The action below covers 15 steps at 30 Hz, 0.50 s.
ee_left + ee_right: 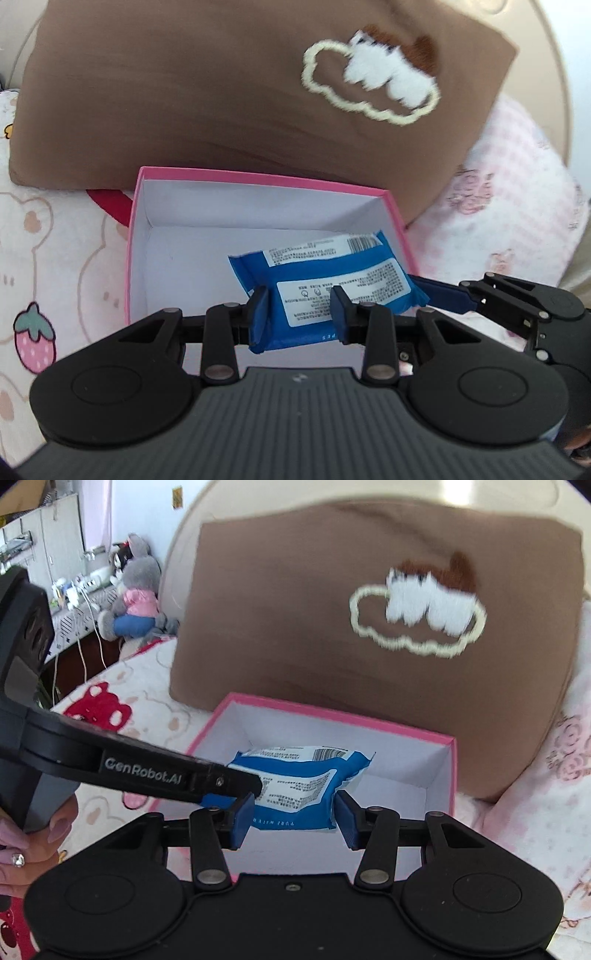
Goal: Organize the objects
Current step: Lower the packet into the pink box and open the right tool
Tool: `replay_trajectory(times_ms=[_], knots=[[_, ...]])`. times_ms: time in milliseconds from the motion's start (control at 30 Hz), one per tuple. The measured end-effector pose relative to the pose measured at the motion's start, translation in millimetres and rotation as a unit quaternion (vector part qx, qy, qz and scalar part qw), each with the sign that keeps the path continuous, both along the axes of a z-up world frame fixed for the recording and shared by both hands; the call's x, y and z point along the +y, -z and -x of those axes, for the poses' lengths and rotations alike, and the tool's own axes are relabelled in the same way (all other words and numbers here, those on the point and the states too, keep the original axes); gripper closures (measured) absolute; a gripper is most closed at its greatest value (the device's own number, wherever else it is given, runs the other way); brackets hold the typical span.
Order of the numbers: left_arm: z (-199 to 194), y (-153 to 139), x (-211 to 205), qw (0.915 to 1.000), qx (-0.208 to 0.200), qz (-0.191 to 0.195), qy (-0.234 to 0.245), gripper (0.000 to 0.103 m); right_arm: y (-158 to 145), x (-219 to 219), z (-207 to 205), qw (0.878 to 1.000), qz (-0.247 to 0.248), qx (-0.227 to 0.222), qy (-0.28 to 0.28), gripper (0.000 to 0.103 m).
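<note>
A blue wipes pack (332, 269) with white printed labels hangs over the open pink box (258, 177), whose inside is white. My left gripper (300, 317) is shut on the pack's near edge, blue pads on both sides. One finger (443, 295) of the right gripper touches the pack's right corner. In the right wrist view the same pack (295, 775) sits between the pads of my right gripper (295, 819), which is shut on it above the box (332, 716). A left gripper finger (166, 771) comes in from the left to the pack.
A big brown pillow (184, 92) with a stitched cloud leans just behind the box. The box rests on a bedsheet (55, 240) printed with bears and strawberries. A pink checked blanket (517, 184) lies at the right, a grey plush toy (133, 594) far left. A hand (37, 834) grips the left handle.
</note>
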<state>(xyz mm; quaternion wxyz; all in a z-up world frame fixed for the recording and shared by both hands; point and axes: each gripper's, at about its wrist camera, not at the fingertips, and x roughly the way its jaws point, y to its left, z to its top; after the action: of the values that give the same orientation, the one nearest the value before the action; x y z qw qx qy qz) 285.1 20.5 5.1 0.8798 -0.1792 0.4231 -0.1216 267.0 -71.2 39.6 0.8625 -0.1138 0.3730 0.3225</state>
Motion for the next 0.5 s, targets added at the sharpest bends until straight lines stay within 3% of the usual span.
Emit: replay_trajectory(times_ms=[267,500], knots=[[-46.5,45.3,-11.8,0.9991,0.042,-0.009,-0.007,0.070,51.5,1.8,-54.3,0.999,0.000,0.051,0.019,0.050],[-65.9,73.0,-15.7,0.9977,0.066,-0.009,-0.011,0.070,78.8,9.1,-72.1,0.997,0.022,0.070,0.014,0.050]])
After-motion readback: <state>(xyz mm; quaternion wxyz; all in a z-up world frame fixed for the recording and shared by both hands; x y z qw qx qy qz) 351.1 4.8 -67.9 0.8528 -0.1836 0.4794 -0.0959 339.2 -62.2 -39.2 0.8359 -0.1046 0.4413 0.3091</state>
